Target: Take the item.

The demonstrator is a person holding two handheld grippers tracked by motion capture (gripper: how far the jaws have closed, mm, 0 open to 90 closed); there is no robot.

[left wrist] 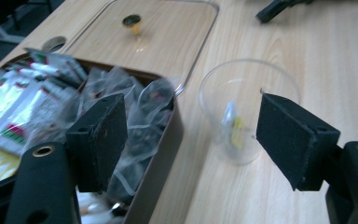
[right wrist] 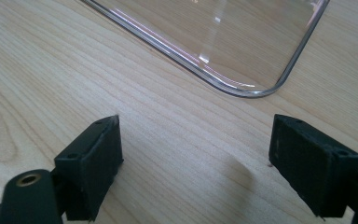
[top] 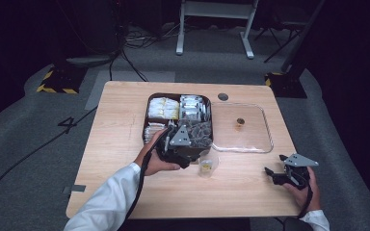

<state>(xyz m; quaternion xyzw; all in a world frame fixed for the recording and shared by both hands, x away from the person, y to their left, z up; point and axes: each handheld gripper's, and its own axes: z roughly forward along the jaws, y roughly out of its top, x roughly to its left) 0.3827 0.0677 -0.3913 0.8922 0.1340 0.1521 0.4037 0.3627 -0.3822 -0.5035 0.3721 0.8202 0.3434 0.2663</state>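
A brown compartment box (top: 146, 126) of sachets sits mid-table, and clear bags (left wrist: 135, 102) are heaped in its near compartment. My left gripper (top: 190, 147) hovers over the box's front right corner, jaws open and nothing between them (left wrist: 191, 126). Just beyond it stands a clear plastic cup (top: 207, 166) with a yellow and white sachet (left wrist: 233, 126) inside. My right gripper (top: 274, 166) rests low at the table's front right, open and empty (right wrist: 193, 149) over bare wood.
The box's clear lid (top: 257, 144) lies flat to the right of the box, its small gold knob (top: 240, 122) upward; one lid corner (right wrist: 251, 88) lies just ahead of the right jaws. A round hole (top: 223, 96) marks the tabletop's far edge. Floor cables and stands lie beyond.
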